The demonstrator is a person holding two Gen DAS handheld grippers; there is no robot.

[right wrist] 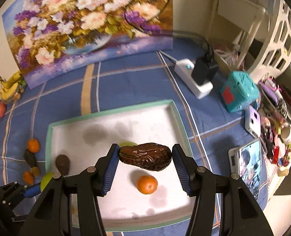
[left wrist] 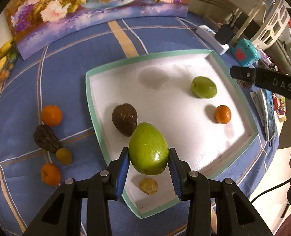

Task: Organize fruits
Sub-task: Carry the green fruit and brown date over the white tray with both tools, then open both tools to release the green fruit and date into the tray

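tray [left wrist: 98, 74]: white, shallow, mint-green rim, lying on the blue checked cloth of the counter [left wrist: 66, 63]; light and probably thin-walled, so it may slide if a fruit is pushed against its wall.
green avocado [left wrist: 148, 148]: largest fruit in play, held above the tray's near corner; skin looks glossy and smooth, so likely slippery; feels-heavy kind of fruit; it is taken across its broad middle, which seems the safest place.
left tongs [left wrist: 149, 157]: narrowed onto the green avocado, blue pads pressing its two sides.
wrinkled dark avocado [right wrist: 145, 159]: held lengthwise over the tray; shrivelled skin suggests soft, overripe flesh that bruises under a hard squeeze; the rough skin should give grip.
right tongs [right wrist: 145, 158]: closed on the wrinkled dark avocado, one pad at each end.
fruits already in the tray: a brown avocado [left wrist: 124, 119], a second green fruit [left wrist: 204, 87], a mandarin [left wrist: 222, 114], a small yellowish fruit [left wrist: 148, 185].
fruits outside, left of the tray: two mandarins [left wrist: 51, 115], another dark avocado [left wrist: 46, 138], a small yellow-brown fruit [left wrist: 63, 156]; round ones may roll, best pinched across the middle.
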